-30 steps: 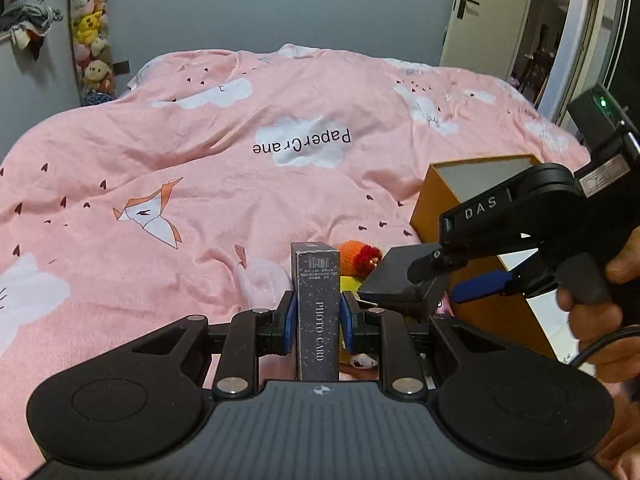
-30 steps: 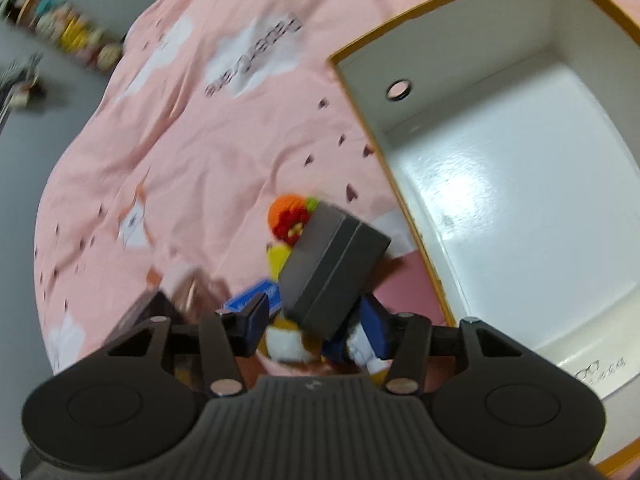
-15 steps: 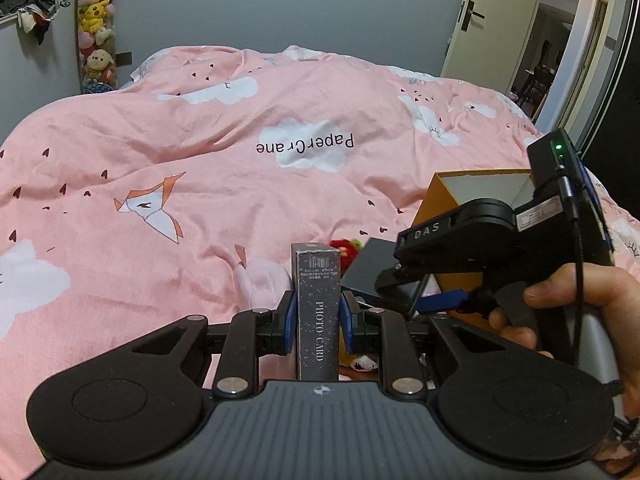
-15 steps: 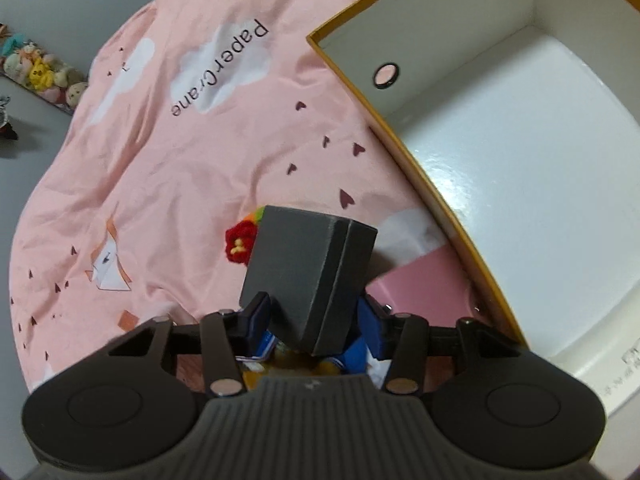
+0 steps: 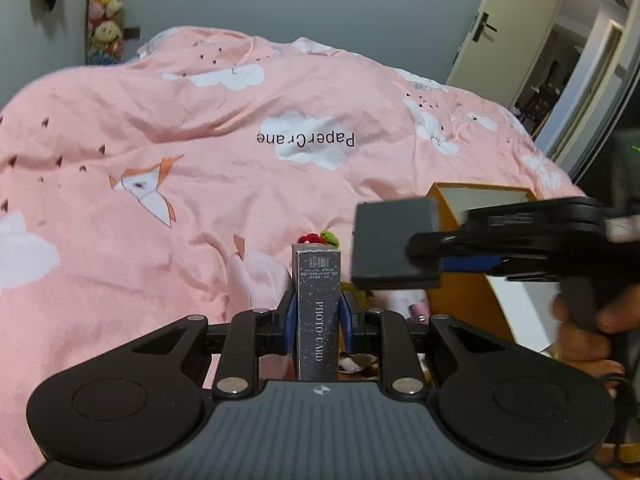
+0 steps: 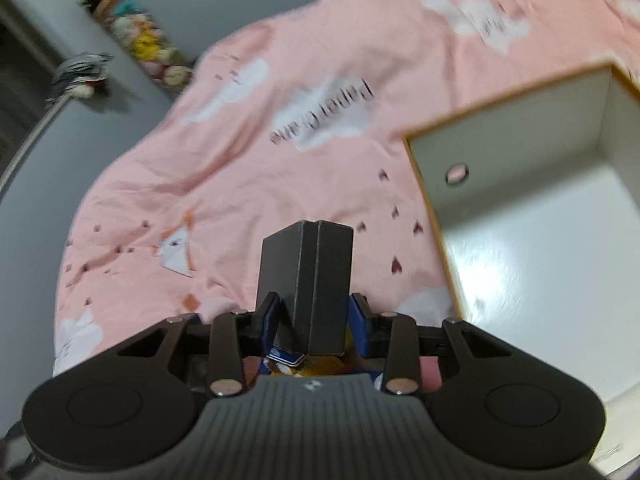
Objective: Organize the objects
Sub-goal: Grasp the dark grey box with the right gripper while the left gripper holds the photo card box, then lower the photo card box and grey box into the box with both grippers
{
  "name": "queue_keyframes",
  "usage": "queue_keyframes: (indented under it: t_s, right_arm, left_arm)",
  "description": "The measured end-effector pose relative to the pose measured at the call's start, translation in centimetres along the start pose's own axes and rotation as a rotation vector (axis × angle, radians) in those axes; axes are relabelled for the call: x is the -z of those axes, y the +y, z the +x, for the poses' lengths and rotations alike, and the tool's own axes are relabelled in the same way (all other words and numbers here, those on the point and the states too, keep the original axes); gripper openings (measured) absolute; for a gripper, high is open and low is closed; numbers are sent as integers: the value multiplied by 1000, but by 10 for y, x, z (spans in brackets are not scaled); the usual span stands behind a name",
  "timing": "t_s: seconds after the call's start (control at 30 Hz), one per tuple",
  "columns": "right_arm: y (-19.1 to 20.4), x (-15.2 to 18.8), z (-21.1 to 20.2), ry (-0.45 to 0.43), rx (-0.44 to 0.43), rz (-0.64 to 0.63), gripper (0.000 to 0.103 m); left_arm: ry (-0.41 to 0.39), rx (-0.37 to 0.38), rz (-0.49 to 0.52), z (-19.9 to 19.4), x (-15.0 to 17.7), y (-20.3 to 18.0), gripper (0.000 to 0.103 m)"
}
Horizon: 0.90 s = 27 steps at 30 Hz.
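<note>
Left gripper (image 5: 318, 322) held the card box (image 5: 318, 312) upright at lower centre of the left wrist view, blue pads pressed on both long sides; the spine lettering "PHOTO CARD" faced the camera.

Right gripper (image 6: 314, 320) was clamped on the dark case (image 6: 306, 280), its jaws having just been closing with the case between them. In the right wrist view the case stood on end at centre frame, blue pads against its lower sides. In the left wrist view the same case (image 5: 396, 242) sat right of centre, clear of the quilt, with the right gripper (image 5: 460, 256) reaching in from the right edge and a hand (image 5: 588, 320) on its grip; this part was motion-blurred.

The tray (image 6: 420, 176), orange outside and white inside, lay on the pink quilt (image 6: 280, 180) at the right of the right wrist view, open side up, nothing visible in it.

A small red and green toy (image 5: 318, 238) showed just behind the card box top. Other small items under the right gripper could not be identified.
</note>
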State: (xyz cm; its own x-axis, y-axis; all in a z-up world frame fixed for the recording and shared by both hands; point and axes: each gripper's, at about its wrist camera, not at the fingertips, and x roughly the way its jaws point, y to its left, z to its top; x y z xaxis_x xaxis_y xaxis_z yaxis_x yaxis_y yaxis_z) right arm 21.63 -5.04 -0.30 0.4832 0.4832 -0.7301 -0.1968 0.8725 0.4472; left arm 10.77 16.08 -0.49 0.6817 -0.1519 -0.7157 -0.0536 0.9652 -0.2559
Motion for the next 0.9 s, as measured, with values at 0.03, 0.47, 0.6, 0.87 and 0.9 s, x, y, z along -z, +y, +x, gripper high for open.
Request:
queue_keyframes:
  t_s: [0.03, 0.47, 0.6, 0.87, 0.9]
  right_arm:
    - [-2, -1, -10, -9, -17, -18, 39]
    - [-113, -11, -137, -84, 62, -79, 39]
    - [-143, -6, -144, -77, 125, -86, 39]
    - [-171, 1, -127, -65, 172, -107, 36]
    - [-173, 2, -124, -64, 175, -102, 36]
  left_arm:
    - [2, 7, -14, -1, 0, -1, 25]
    - [53, 323, 10, 2, -39, -111, 25]
    - [180, 317, 21, 47, -32, -155, 25]
    - [322, 226, 36, 115, 2, -195, 25]
    - [330, 216, 34, 119, 5, -199, 25]
